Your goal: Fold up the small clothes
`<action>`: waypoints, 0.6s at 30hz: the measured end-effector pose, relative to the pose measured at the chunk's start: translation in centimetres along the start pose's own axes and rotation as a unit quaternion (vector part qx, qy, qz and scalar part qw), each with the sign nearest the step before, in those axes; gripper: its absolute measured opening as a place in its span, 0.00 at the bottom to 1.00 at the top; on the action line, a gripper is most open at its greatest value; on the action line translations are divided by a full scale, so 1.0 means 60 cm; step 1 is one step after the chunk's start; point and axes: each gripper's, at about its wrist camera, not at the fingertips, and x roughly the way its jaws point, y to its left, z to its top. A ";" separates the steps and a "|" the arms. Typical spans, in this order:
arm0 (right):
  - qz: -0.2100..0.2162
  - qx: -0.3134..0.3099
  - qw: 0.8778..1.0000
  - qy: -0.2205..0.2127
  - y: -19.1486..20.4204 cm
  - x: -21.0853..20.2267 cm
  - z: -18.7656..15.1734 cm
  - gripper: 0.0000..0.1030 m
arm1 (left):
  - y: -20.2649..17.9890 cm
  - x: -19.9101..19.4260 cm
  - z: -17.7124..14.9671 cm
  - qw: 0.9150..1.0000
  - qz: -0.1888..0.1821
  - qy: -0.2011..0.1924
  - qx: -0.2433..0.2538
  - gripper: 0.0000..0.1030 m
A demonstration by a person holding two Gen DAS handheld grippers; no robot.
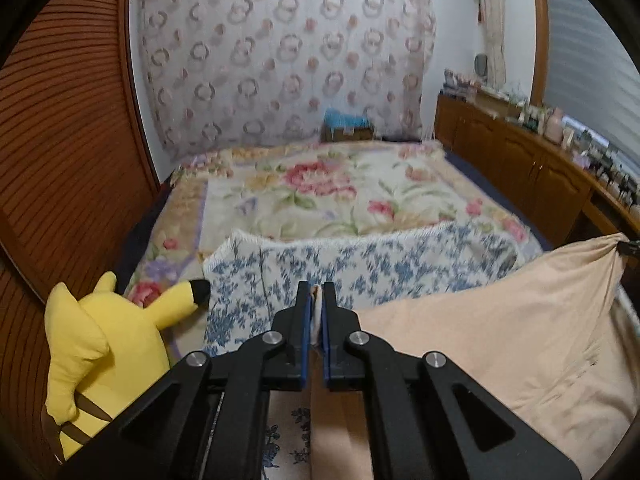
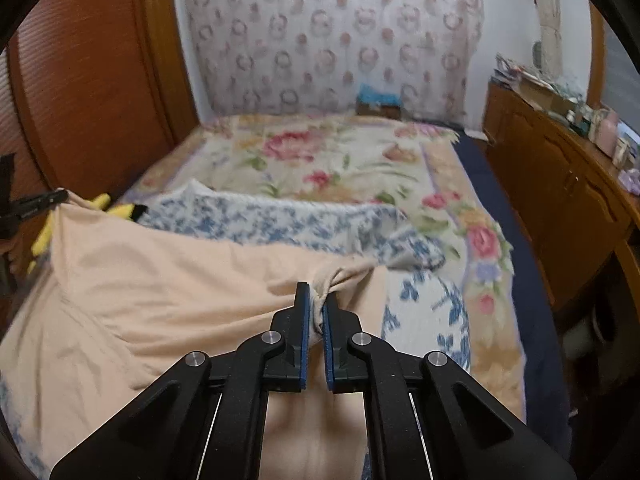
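A peach-coloured garment [image 1: 500,320] is stretched between both grippers above the bed. My left gripper [image 1: 317,292] is shut on one corner of it. My right gripper [image 2: 318,300] is shut on a bunched corner of the same garment [image 2: 160,280]. The right gripper's tip shows at the far right of the left wrist view [image 1: 630,246]. The left gripper's tip shows at the far left of the right wrist view [image 2: 36,204]. The cloth sags between them over a blue-and-white floral cloth [image 1: 360,268], which also shows in the right wrist view [image 2: 280,220].
A floral blanket [image 1: 320,196] covers the bed. A yellow plush toy [image 1: 100,344] sits at the left beside a slatted wooden wall [image 1: 60,160]. A wooden cabinet [image 1: 520,160] with clutter runs along the right. A patterned curtain [image 1: 280,60] hangs at the back.
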 end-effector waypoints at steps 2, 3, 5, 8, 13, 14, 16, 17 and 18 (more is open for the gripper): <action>0.012 0.000 1.000 -0.016 0.002 -0.018 0.009 0.03 | -0.003 -0.021 0.005 1.000 -0.005 -0.012 -0.002 0.00; 0.016 0.003 1.000 -0.021 0.001 -0.026 0.013 0.03 | -0.005 -0.031 0.006 1.000 -0.007 -0.017 -0.003 0.00; 0.024 0.006 0.999 -0.035 0.005 -0.050 0.020 0.03 | -0.010 -0.063 0.004 0.999 -0.012 -0.033 -0.006 0.00; 0.031 0.004 0.998 -0.056 0.011 -0.096 0.025 0.03 | -0.012 -0.117 -0.008 0.998 -0.021 -0.057 -0.016 0.00; 0.036 0.001 0.996 -0.082 0.021 -0.180 0.013 0.03 | -0.011 -0.202 -0.042 0.995 -0.024 -0.087 -0.033 0.00; 0.037 0.001 0.996 -0.086 0.022 -0.199 0.007 0.03 | -0.008 -0.223 -0.052 0.995 -0.026 -0.092 -0.038 0.00; 0.039 -0.001 0.995 -0.091 0.026 -0.235 -0.008 0.03 | -0.005 -0.254 -0.073 0.994 -0.027 -0.098 -0.044 0.00; 0.039 -0.003 0.995 -0.093 0.030 -0.255 -0.019 0.03 | -0.002 -0.271 -0.089 0.994 -0.026 -0.100 -0.047 0.00; 0.037 -0.006 0.995 -0.094 0.035 -0.273 -0.032 0.03 | -0.001 -0.288 -0.108 0.993 -0.026 -0.101 -0.049 0.00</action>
